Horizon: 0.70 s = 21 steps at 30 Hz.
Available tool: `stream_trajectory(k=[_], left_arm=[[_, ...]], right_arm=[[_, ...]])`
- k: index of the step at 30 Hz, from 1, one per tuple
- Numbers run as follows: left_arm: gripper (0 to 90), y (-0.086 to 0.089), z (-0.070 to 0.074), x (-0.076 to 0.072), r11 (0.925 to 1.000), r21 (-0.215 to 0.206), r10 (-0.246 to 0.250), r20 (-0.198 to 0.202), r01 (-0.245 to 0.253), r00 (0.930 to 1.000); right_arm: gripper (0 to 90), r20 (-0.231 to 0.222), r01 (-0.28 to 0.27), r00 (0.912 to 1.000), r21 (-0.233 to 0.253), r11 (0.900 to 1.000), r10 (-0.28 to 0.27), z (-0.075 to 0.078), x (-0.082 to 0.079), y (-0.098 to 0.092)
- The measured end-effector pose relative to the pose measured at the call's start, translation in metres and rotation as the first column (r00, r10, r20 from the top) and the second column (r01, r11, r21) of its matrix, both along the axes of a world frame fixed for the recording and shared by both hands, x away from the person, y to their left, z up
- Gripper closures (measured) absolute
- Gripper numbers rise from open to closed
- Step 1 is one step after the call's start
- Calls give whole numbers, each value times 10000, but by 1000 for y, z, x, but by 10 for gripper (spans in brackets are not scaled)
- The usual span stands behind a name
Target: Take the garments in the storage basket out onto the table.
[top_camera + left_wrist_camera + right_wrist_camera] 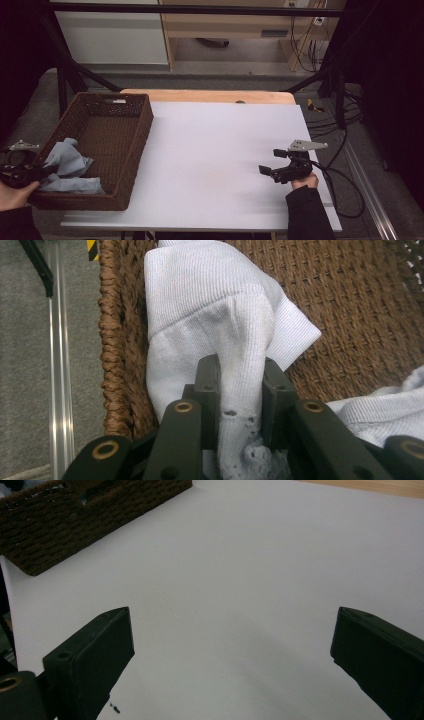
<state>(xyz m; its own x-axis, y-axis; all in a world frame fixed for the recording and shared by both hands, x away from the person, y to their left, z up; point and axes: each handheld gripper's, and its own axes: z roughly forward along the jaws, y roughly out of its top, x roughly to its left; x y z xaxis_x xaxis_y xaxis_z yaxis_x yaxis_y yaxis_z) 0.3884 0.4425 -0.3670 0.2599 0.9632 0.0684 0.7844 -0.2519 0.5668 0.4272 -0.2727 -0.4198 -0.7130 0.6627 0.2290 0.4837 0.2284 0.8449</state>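
Note:
A brown wicker basket [142,130] stands on the left part of the table. Pale ribbed socks [65,160] lie bunched in its near left corner. My left gripper [49,171] reaches over the basket's left wall, with a hand behind it. In the left gripper view its jaws [241,370] are shut on a fold of a white sock [210,300] that stands up against the woven wall [117,340]. My right gripper [270,161] hovers over the white table cover at the right, open and holding nothing. The right gripper view has its jaws [232,630] wide apart above the bare cover.
A white sheet [210,150] covers most of the wooden table [210,95]. More white fabric [380,410] lies on the basket floor beside the gripped sock. The basket [75,515] is at the far left of the right gripper. Cables [345,180] trail off the table's right edge.

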Motion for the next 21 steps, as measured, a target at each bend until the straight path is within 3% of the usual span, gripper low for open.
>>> stream_trajectory(k=[7, 21], left_arm=[[747, 0, 4, -2, 9993, 61, -362, 125, 361, 9993], [768, -4, 13, -3, 9988, -153, -467, 450, 474, 9979]], right_arm=[[43, -20, 1, 10000, -28, 10000, -1, -2, 1, -1], [43, -30, -4, 10000, 14, 10000, 4, -2, 1, -1]])
